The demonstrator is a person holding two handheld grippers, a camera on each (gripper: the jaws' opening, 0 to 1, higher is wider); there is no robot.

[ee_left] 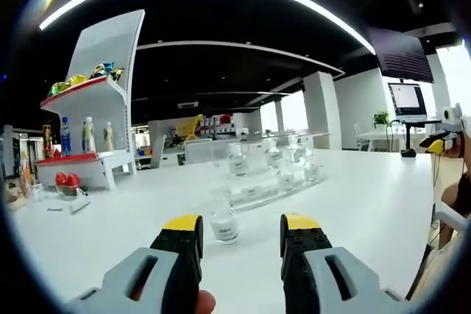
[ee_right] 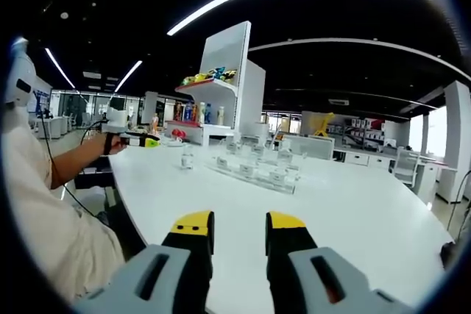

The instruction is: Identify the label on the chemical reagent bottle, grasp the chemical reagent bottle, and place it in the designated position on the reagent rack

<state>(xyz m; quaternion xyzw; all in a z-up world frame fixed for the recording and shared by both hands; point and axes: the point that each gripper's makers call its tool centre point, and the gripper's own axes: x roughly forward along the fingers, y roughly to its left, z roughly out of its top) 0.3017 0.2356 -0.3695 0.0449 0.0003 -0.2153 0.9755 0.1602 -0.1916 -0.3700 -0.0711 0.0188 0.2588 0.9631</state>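
The left tool point(ee_left: 241, 232) is hovering with its jaws spread wide and holding nothing, just short of a lone reagent bottle point(ee_left: 222, 220) standing on the white bench point(ee_left: 360, 196). Just behind the bottle, the clear reagent rack point(ee_left: 268, 182) is carrying several more bottles. The right tool point(ee_right: 239, 229) is hanging wide and empty too, well back from the rack. The glass is likely slick: an off-centre pinch risks tipping the bottle, or a jaw may be nudging the rack. Beyond the rack, a white display shelf point(ee_left: 96, 108) is standing in an open, dark-ceilinged hall.
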